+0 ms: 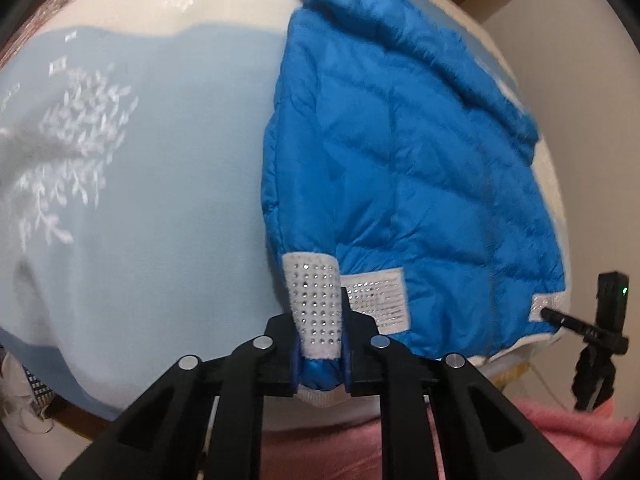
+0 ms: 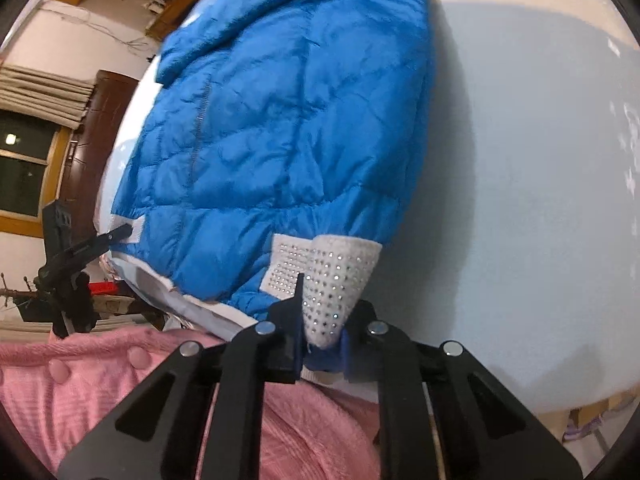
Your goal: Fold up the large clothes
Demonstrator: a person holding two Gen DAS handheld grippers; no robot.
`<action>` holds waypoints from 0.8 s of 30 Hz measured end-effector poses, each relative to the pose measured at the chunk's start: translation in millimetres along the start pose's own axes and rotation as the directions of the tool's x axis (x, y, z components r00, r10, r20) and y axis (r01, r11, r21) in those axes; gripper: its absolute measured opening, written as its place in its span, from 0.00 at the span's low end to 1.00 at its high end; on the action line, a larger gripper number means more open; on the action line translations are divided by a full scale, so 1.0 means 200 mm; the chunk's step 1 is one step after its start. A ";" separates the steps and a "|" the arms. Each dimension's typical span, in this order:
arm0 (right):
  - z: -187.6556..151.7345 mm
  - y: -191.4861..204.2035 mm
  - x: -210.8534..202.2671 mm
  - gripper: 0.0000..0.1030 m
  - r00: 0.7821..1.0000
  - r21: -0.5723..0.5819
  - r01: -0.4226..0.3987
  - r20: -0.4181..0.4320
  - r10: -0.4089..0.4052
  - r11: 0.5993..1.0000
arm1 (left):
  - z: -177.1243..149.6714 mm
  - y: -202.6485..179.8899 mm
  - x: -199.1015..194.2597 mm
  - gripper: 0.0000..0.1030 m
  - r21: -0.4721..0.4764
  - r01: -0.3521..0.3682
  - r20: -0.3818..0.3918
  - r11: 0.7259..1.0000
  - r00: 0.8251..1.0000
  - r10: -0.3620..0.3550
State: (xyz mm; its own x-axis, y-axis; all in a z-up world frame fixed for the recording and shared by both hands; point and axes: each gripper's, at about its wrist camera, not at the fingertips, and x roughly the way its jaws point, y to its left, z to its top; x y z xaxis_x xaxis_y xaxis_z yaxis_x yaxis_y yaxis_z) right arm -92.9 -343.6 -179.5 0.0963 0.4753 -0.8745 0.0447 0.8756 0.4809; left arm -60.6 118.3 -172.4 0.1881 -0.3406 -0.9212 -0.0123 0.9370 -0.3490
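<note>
Left wrist view: the left gripper (image 1: 320, 344) and the right gripper (image 2: 322, 344) were each clamped on a studded white cuff (image 1: 314, 300) of the blue down jacket (image 1: 400, 160), which was spread on the pale blue bedspread (image 1: 180, 160). Folding was judged barely begun.

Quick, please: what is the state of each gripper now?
Left gripper: closed on the studded cuff.
Right gripper: closed on the cuff too.
</note>
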 end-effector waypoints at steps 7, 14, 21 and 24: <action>0.03 -0.02 0.04 0.14 1.000 0.019 0.022 -0.011 -0.021 1.000 | 0.04 0.02 0.05 0.16 0.020 -0.010 -0.022 1.000 1.000 0.011; -0.02 0.04 -0.07 0.45 0.995 -0.051 0.095 -0.008 -0.095 0.994 | 0.05 0.01 0.03 0.57 0.043 -0.009 -0.089 0.999 0.996 0.013; -0.04 -0.03 -0.01 0.28 0.999 0.038 0.021 -0.032 -0.020 0.999 | 0.02 0.02 0.06 0.39 0.045 0.007 -0.109 0.999 0.994 -0.002; -0.04 0.02 -0.03 0.22 0.998 -0.016 0.046 -0.033 -0.046 0.999 | 0.03 0.00 0.05 0.24 0.028 0.028 -0.112 0.999 0.993 -0.024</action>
State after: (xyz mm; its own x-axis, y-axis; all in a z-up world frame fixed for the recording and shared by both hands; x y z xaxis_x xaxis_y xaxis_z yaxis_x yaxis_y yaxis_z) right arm -101.5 -342.4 -173.5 0.0615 0.4368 -0.8975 0.0330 0.8978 0.4392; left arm -52.3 116.4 -180.0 0.0771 -0.3699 -0.9259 0.0207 0.9290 -0.3694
